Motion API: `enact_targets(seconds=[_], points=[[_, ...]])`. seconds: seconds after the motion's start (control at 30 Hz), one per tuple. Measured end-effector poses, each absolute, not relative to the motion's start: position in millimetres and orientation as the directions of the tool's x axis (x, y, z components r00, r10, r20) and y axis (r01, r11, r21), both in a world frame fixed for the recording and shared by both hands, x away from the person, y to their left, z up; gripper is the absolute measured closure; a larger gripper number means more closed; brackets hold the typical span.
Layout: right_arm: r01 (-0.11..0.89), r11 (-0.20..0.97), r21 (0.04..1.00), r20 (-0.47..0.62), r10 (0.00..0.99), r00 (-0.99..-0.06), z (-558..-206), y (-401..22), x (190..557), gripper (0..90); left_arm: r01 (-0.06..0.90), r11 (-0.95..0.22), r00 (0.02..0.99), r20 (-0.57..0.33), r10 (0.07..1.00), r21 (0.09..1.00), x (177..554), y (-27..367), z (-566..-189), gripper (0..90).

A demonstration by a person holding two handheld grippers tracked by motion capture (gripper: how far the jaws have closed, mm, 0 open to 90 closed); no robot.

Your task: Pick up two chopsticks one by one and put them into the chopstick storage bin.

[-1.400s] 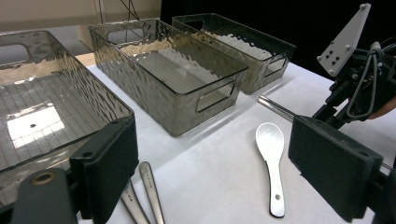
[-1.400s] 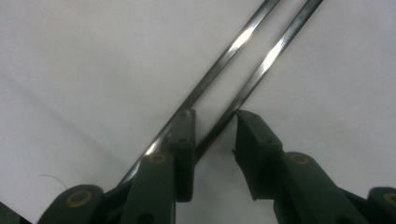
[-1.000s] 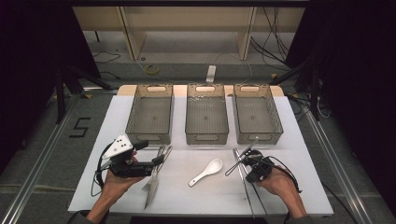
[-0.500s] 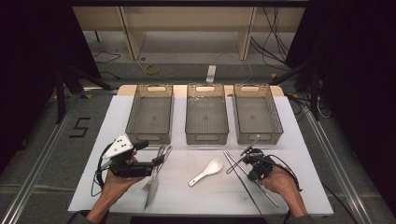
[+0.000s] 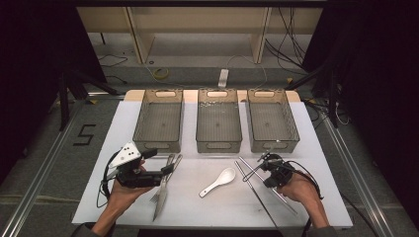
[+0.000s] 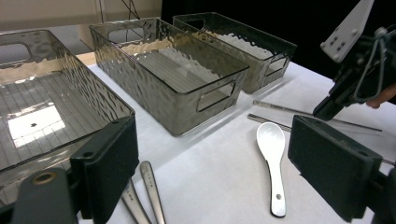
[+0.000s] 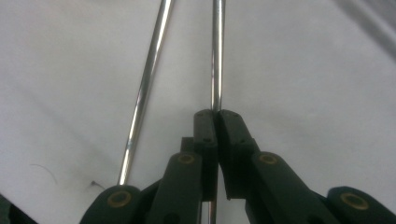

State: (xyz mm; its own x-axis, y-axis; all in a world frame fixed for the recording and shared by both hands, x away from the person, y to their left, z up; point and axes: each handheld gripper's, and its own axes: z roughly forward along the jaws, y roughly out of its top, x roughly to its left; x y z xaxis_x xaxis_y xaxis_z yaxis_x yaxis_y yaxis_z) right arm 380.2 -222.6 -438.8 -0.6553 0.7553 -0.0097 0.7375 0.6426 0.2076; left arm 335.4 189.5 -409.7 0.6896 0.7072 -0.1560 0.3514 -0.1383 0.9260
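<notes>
My right gripper (image 5: 261,167) (image 7: 216,114) is shut on a thin metal chopstick (image 5: 248,164) (image 7: 216,65) that lies on the white mat (image 5: 222,210). A second chopstick (image 5: 257,195) (image 7: 144,93) lies just beside it, outside the jaws. A white ceramic spoon (image 5: 217,181) (image 6: 272,154) rests mid-table. My left gripper (image 5: 162,165) (image 6: 219,172) stands open at the left, its jaws wide apart over the handles of a fork and a knife (image 5: 162,190) (image 6: 145,196), with nothing between the pads.
Three grey see-through bins stand in a row at the back: left (image 5: 159,146), middle (image 5: 219,146), right (image 5: 272,146). The left gripper view shows the middle bin (image 6: 205,95) close ahead and the other gripper (image 6: 355,79) at its far right.
The right gripper has shifted slightly toward the bins, and the chopsticks at it now lie more slanted. The left gripper has stayed where it was.
</notes>
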Motion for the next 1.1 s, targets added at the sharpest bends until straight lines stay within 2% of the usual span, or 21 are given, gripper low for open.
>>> enact_targets(seconds=[0.2,0.4,0.57,0.87,1.1], points=[[0.687,0.67,0.28,-0.021,0.72,-0.693,-416.4,-219.9,373.2,86.6,0.356,-0.147,0.7,-0.16,0.696,0.923,337.7,185.3,-409.6,15.3],[0.58,0.75,0.318,-0.056,0.626,-0.778,-398.4,-195.6,360.2,86.6,0.357,-0.211,0.744,-0.141,0.653,0.91,342.7,173.4,-408.9,15.3],[0.48,0.821,0.31,-0.08,0.525,-0.847,-394.6,-168.4,352.7,86.5,0.358,-0.293,0.797,-0.127,0.59,0.886,348.0,157.1,-410.4,15.8],[0.329,0.896,0.299,-0.12,0.377,-0.918,-392.7,-132.2,342.8,86.5,0.286,-0.476,0.875,-0.023,0.484,0.832,347.4,120.7,-416.9,16.9],[0.27,0.924,0.271,-0.138,0.314,-0.939,-395.8,-115.7,336.9,86.5,0.208,-0.591,0.924,0.042,0.38,0.779,342.8,104.2,-422.0,24.1]])
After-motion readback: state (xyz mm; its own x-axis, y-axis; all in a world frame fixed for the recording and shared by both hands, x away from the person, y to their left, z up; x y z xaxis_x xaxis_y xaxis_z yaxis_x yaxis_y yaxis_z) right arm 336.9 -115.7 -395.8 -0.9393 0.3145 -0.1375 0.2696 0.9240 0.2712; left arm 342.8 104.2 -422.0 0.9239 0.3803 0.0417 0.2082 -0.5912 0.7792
